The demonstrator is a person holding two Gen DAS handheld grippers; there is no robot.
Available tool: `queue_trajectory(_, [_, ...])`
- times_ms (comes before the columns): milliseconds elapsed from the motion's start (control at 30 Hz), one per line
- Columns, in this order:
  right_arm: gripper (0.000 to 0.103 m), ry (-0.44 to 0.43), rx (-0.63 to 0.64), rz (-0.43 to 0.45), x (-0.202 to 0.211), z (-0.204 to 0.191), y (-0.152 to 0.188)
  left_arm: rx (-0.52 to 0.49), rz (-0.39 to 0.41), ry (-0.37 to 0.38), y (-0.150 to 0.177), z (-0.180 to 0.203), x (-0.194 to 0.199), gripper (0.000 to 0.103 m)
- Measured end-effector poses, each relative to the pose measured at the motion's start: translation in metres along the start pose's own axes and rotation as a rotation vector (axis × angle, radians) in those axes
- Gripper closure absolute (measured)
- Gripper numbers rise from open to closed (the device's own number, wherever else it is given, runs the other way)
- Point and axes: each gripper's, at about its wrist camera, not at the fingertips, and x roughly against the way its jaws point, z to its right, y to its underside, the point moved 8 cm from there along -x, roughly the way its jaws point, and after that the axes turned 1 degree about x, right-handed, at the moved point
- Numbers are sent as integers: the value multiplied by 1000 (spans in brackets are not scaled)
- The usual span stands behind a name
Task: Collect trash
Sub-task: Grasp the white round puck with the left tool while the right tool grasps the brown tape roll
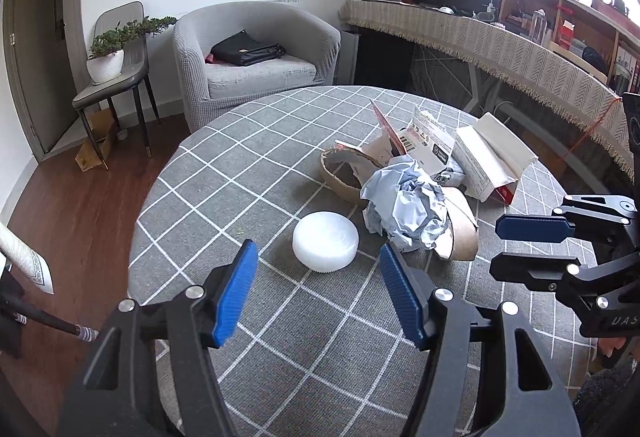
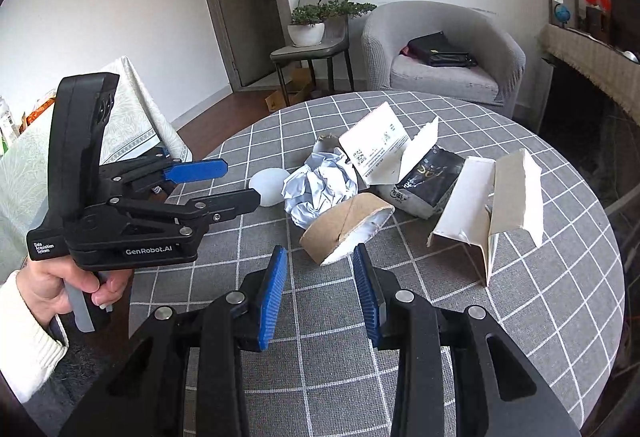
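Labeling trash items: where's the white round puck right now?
White puck lies on the checked tablecloth, ahead of the open left gripper, just left of the crumpled paper.

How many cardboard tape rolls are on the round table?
2. One cardboard roll lies nearest, just ahead of the right gripper; the other roll sits behind the crumpled paper. More may be hidden.

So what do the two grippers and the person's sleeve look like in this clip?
Both are black plastic handheld tools with silver pivot rivets and ribbed blue pads. The left gripper has white "GenRobot.AI" lettering on its side, a small "Data Acquisition System" label and a pale trigger. The right gripper looks the same in build. The sleeve is cream ribbed knit. No cables are visible.
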Motion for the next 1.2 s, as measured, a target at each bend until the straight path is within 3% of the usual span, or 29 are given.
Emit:
queue_trajectory(467, [68,-102,-106,-29,-12,9,-6,-6,-56,17,-8,3,-24,48])
queue_trajectory(600, [68,-142,-152,-27,-13,12,-10,-5,-84,18,-5,4,-33,61])
queue_trajectory(1100, [68,-235,-253,-49,-27,15,-10,40,-54,50,-12,-3,-25,61])
queue_trajectory(1200, [77,-225,-256,-54,-29,15,-9,51,-37,50,-14,-4,-21,60])
